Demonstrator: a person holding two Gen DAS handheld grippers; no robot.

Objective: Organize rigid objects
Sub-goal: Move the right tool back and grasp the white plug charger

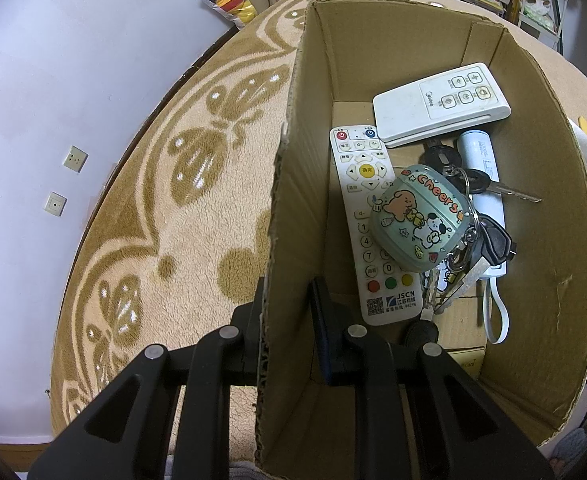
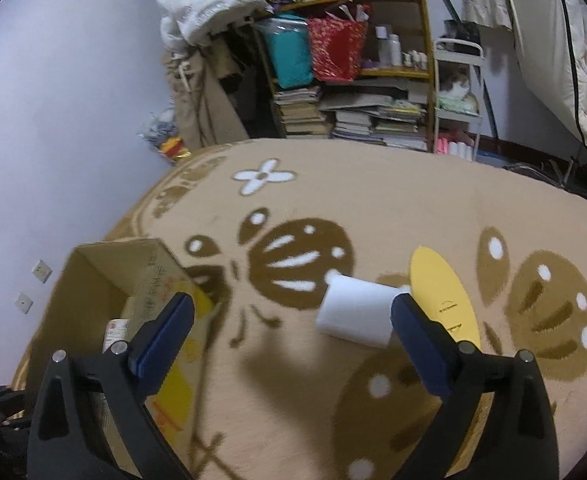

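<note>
1. Beige carpet (image 2: 393,208) with brown butterfly motifs fills both views; cluttered bookshelves (image 2: 353,80) stand at the top of the right wrist frame.
2. We see the left gripper (image 1: 289,320) pressed together on the near wall of the cardboard box (image 1: 553,240), steadying it.
3. Inside lie a long white remote (image 1: 363,216), a flat white remote (image 1: 441,104), keys (image 1: 489,240), a cartoon earbud case (image 1: 417,220) and a white power bank (image 1: 483,160).
4. Our right gripper (image 2: 293,320) is spread wide and holds nothing; the white block (image 2: 357,312) lies lower centre on the carpet, beside a yellow oval piece (image 2: 441,292).
5. We judge the block light, stiff and smooth, so pinch its flat opposite sides squarely.
</note>
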